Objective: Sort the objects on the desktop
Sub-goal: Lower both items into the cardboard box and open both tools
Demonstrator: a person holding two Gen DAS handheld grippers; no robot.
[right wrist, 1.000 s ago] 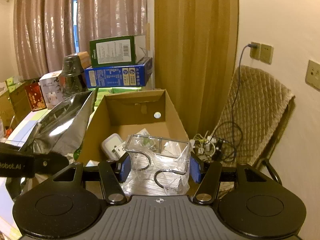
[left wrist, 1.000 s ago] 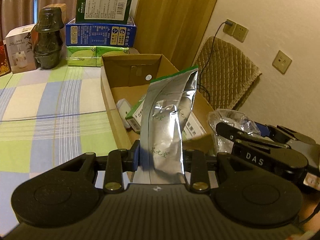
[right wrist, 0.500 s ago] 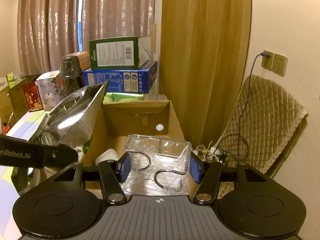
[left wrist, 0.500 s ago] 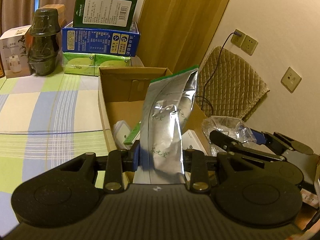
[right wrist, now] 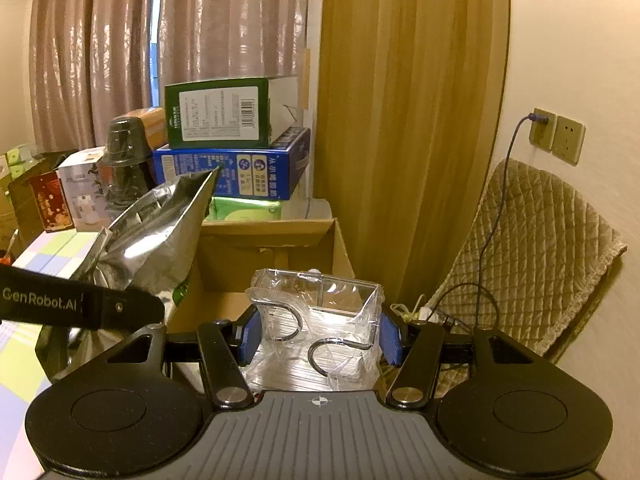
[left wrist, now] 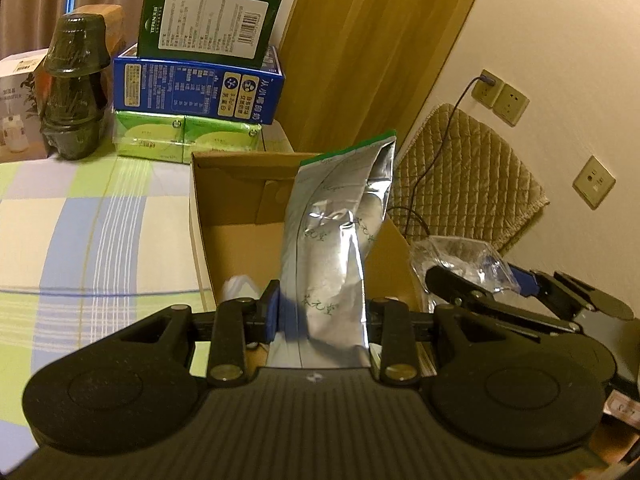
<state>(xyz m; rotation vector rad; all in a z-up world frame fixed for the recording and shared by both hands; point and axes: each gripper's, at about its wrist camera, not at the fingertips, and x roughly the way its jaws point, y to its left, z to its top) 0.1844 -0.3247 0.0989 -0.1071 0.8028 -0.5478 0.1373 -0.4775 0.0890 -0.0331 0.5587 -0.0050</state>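
While the left gripper [left wrist: 322, 316] is clamping a crinkled silver foil pouch [left wrist: 338, 240] above the open brown cardboard box [left wrist: 236, 216], the right gripper [right wrist: 318, 338] is squeezing a clear plastic-wrapped container [right wrist: 320, 328] beside it.

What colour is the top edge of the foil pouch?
Green, on a silver foil pouch; clearest in the left wrist view.

One silver foil pouch [left wrist: 332, 256] up front, one clear plastic box [right wrist: 316, 328] with two metal hooks [right wrist: 338, 354] inside. One open cardboard carton [left wrist: 236, 236] on the tabletop [left wrist: 80, 220]. Behind it, three stacked boxes: green [left wrist: 208, 20], blue [left wrist: 196, 88], lime [left wrist: 184, 140]. One dark bottle [left wrist: 74, 88]. Two tools: left [left wrist: 320, 316], right [right wrist: 316, 340]. Three wall sockets [left wrist: 510, 104].
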